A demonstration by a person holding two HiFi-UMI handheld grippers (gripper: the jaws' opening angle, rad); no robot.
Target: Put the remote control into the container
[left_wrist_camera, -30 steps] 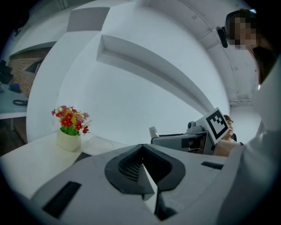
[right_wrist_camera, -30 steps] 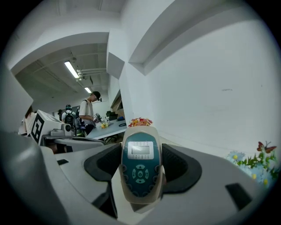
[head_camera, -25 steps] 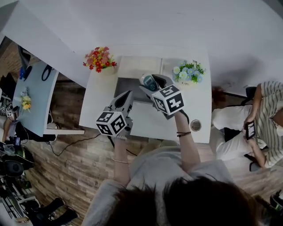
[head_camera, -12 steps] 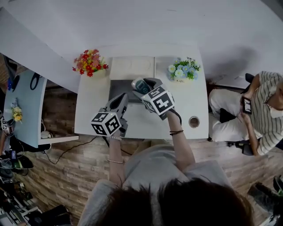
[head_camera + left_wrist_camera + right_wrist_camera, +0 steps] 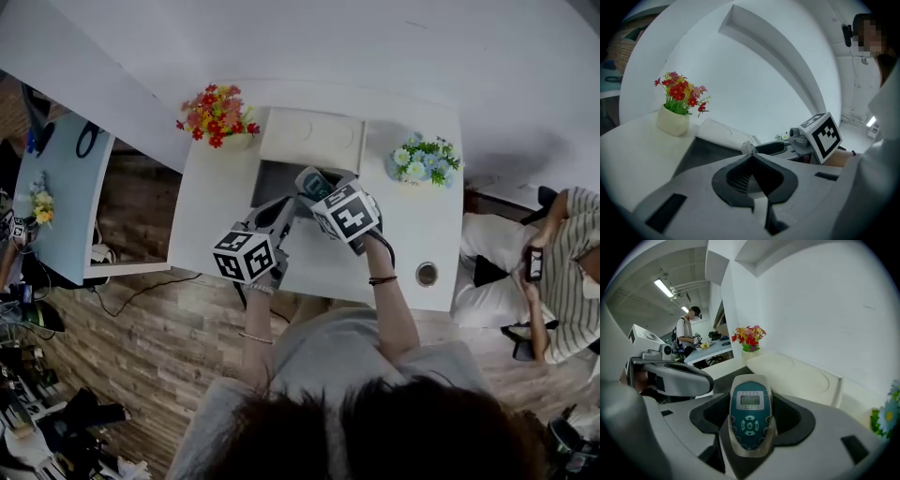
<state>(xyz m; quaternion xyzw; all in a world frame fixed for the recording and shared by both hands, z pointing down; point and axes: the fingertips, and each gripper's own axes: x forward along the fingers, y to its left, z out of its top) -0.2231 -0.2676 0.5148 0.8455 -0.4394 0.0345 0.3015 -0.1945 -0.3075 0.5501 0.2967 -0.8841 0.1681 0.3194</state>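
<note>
From the head view, the right gripper (image 5: 328,192) still holds the remote control (image 5: 312,182) over the right edge of the open grey container (image 5: 272,176) at the table's (image 5: 220,216) far edge, so release looks near. In the left gripper view, the left gripper (image 5: 751,161) is closed and empty. In the right gripper view, the jaws clamp the silver-rimmed teal remote with its screen up.

The remote control (image 5: 750,404) in the right claw (image 5: 751,420) has a glossy teal plastic face with a silvery rim, the claw body is matt grey plastic, and the table (image 5: 217,211) below it is smooth white.
</note>
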